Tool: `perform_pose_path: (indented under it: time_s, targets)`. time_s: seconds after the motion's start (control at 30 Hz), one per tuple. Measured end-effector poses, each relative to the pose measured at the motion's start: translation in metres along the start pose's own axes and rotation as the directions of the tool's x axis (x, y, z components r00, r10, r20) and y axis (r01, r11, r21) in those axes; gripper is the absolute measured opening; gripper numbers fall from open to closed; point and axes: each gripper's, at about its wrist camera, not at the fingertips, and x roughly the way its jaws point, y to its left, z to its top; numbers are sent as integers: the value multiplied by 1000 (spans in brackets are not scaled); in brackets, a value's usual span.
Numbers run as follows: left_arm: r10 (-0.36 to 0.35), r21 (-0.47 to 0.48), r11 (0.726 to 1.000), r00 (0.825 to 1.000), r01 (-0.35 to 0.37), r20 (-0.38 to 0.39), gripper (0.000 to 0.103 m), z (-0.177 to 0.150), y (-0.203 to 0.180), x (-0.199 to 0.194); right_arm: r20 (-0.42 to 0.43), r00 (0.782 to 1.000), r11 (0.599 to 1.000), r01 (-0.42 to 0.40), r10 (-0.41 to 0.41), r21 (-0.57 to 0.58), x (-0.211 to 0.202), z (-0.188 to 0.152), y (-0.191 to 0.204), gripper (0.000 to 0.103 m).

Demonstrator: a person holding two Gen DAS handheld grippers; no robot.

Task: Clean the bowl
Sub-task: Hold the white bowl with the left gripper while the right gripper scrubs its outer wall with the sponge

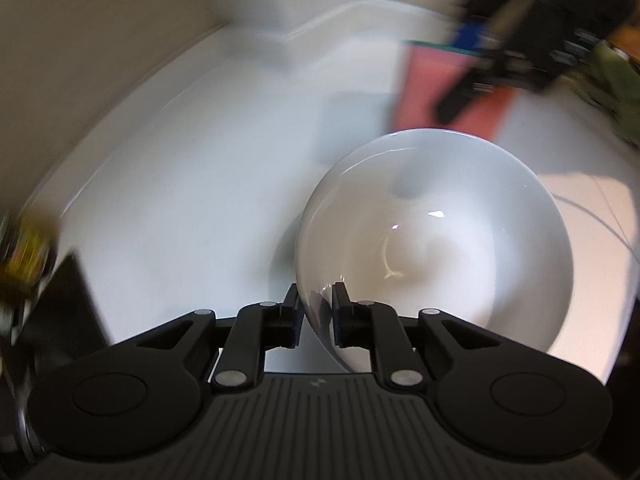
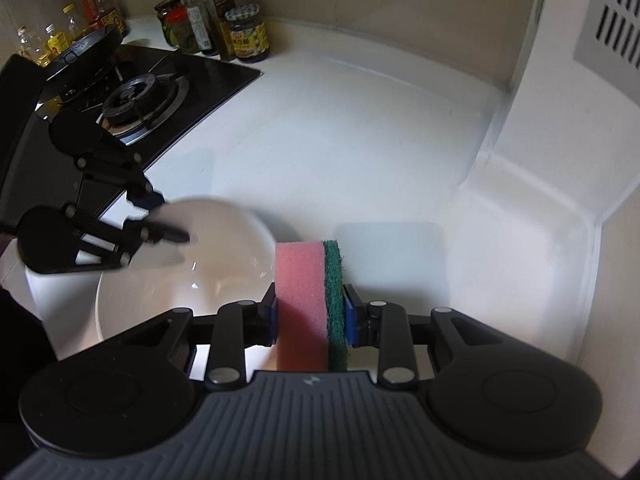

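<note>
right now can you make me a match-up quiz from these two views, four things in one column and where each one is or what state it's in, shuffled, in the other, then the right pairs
Things
1. white bowl
2. pink and green sponge
3. gas burner
4. jars and bottles

Places or states
A. clamped upright in the right gripper
B. standing along the wall behind the hob
C. its rim between the fingers of the left gripper
D. unlit, set in the black glass hob

Pairs: 1-C, 2-A, 3-D, 4-B
</note>
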Motion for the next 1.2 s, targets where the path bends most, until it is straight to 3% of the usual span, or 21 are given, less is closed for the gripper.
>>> perform_pose_path:
  time_s: [0.03, 0.17, 0.27, 0.4, 0.53, 0.67, 0.7, 0.77, 0.87, 1.0, 1.2]
  targets:
    - [10, -26, 1000, 1000, -10, -9, 24, 0, -2, -2, 0, 1000, 1000, 0, 0, 0, 0, 1, 0, 26]
    - [58, -233, 970, 996, -72, -64, 25, -3, -16, -24, 3, 1000, 1000, -12, 12, 8, -6, -7, 4, 26]
    - [75, -308, 947, 995, -94, -73, 25, -10, -28, -34, 3, 1000, 1000, -17, 17, 17, -11, -14, 8, 26]
    - [70, -273, 958, 995, -86, -66, 17, -13, -36, -34, -5, 1000, 1000, -10, 10, 23, -14, -21, 12, 26]
    - [91, -111, 989, 995, -93, -30, 19, -23, -39, -16, -18, 1000, 1000, -9, 9, 9, -10, -20, 10, 26]
    - [43, 4, 999, 999, -43, 0, 19, -15, -42, -15, 3, 1000, 1000, -1, 1, -19, -3, -9, 7, 26]
    - [34, 5, 999, 999, -34, 5, 19, -13, -41, -14, 10, 1000, 1000, 3, -2, -25, -2, -6, 6, 26]
    - [36, -79, 996, 999, -36, -1, 23, -11, -34, -16, 15, 1000, 1000, 6, -6, -26, 1, -3, 6, 26]
    - [63, -201, 977, 998, -66, -22, 26, -22, -20, -19, 20, 1000, 1000, 11, -10, -28, -1, -4, 9, 26]
    - [63, -294, 953, 997, -72, -40, 26, -34, -29, -32, 21, 1000, 1000, -22, 21, 13, -7, -12, 6, 26]
    - [65, -235, 969, 996, -77, -59, 20, -29, -7, 4, 0, 999, 999, -34, 34, 18, -10, -17, 6, 26]
